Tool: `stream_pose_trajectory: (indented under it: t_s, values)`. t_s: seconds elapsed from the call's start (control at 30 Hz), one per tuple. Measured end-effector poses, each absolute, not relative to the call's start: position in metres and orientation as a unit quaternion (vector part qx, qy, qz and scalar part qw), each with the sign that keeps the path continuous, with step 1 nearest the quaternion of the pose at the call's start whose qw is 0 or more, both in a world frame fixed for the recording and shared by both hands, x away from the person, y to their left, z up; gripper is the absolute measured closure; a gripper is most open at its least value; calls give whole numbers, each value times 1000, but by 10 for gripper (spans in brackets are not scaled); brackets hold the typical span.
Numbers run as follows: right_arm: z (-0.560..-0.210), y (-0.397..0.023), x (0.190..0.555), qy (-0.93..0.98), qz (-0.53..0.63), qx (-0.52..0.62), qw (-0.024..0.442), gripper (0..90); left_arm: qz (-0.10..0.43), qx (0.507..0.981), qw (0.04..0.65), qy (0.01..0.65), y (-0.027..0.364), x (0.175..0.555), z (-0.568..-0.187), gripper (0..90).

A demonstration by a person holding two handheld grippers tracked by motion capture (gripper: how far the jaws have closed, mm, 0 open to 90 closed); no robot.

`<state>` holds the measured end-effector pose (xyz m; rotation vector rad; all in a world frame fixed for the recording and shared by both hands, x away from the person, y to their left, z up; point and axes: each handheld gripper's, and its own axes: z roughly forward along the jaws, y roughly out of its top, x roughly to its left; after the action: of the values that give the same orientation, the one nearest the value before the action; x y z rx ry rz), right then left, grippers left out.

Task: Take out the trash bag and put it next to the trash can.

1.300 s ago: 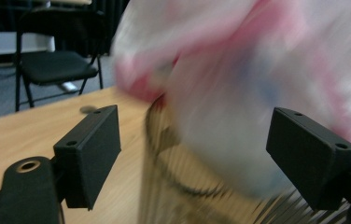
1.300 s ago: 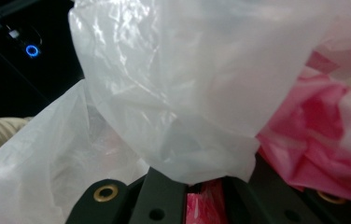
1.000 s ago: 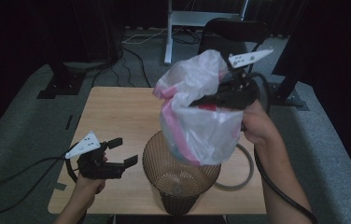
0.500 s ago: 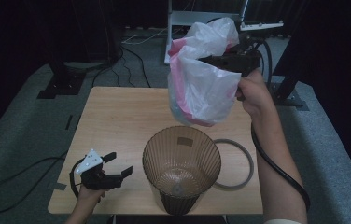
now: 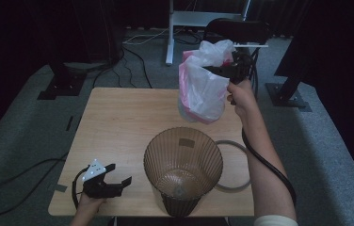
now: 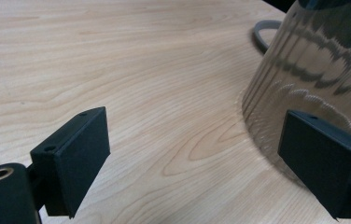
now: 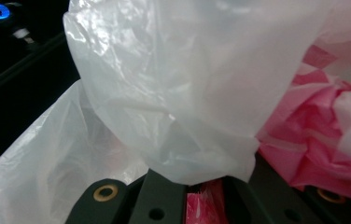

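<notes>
Dark floor and cables are surrounding the wooden table [image 5: 118, 122], and we are working over it. Our right gripper [image 5: 227, 70] is pinching a white bag [image 5: 203, 89] with pink inside, hanging it in the air beyond the brown bin [image 5: 183, 165]. Our left gripper [image 5: 114, 181] is resting low, left of the bin, jaws spread and empty. A grey ring [image 5: 234, 162] is lying just right of the bin.

High view overhead, gripper views close
</notes>
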<state>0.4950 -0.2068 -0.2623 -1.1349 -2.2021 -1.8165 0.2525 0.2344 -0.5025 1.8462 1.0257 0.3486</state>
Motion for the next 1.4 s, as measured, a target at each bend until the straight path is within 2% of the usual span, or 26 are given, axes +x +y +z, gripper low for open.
stream_pose_trajectory:
  t_s: [0.53,0.63,0.9,1.17,1.23,1.3,1.4]
  values:
    - [-370,-192,524,-715,-538,-442,64,894,130,759,470,431,237,256,-514,91]
    - [-385,-191,526,-711,-537,-447,78,894,126,754,474,437,238,256,-515,91]
    - [-407,-188,526,-718,-516,-460,80,877,126,756,472,436,237,257,-515,91]
    - [-421,-194,526,-716,-498,-483,79,720,121,756,473,436,237,257,-517,91]
    - [-423,-197,526,-715,-495,-487,81,645,119,757,472,436,236,257,-517,91]
    - [-423,-199,526,-714,-489,-494,80,516,118,758,471,435,235,257,-517,91]
    - [-422,-201,525,-717,-481,-498,76,411,117,758,472,434,234,257,-517,92]
